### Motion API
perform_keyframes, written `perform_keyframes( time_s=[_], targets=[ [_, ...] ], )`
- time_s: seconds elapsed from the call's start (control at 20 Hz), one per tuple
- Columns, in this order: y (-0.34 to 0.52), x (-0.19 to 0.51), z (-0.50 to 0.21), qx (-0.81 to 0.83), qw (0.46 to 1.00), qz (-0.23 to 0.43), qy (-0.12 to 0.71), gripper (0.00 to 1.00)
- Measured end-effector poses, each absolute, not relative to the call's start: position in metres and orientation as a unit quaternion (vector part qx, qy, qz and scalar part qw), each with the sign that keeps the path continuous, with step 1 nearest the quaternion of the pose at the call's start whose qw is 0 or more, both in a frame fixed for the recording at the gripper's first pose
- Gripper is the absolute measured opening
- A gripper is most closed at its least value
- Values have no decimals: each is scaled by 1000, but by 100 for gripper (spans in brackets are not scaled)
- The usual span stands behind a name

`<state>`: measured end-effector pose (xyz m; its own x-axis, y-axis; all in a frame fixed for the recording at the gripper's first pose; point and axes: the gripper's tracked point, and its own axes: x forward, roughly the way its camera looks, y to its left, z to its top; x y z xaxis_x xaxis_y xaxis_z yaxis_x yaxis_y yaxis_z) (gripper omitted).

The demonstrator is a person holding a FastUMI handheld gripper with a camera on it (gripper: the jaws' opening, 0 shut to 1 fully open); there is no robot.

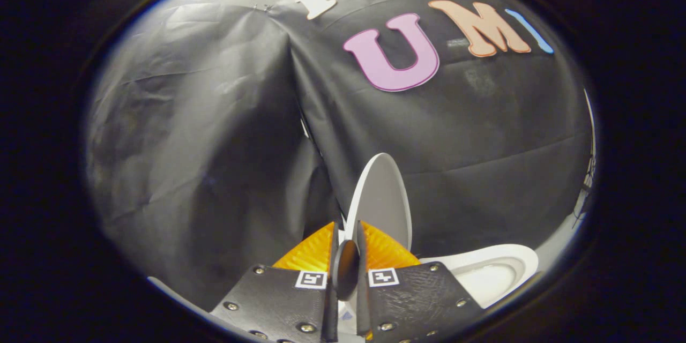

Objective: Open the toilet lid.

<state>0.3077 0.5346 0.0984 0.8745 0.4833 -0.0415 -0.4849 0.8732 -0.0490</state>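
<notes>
— Now, how is the claw (347,246) seen at the bottom centre?
— Its orange fingers (311,252) are pressed onto the edge of the white toilet lid (381,198), which is held raised and upright between them.
— And beyond it?
— The toilet bowl (490,273) is seen lower right, against the black cloth wall (214,134).

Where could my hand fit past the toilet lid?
It is crowded in the middle: the gripper is shut on the raised lid, its orange fingers pinching the edge. Room lies either side: between lid and black cloth, and over the open bowl beside the other finger.
</notes>
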Motion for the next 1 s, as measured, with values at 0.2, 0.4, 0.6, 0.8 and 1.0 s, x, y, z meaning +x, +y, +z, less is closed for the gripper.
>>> perform_keyframes(
  time_s=[0.2,0.4,0.6,0.8,1.0],
  targets=[
    [562,303,88,-64,960,270,20,19],
    [584,301,77,-84,954,285,35,21],
    [596,303,71,-98,953,285,38,27],
    [604,303,59,-124,947,289,63,35],
    [606,301,59,-136,947,283,69,43]
  ],
)
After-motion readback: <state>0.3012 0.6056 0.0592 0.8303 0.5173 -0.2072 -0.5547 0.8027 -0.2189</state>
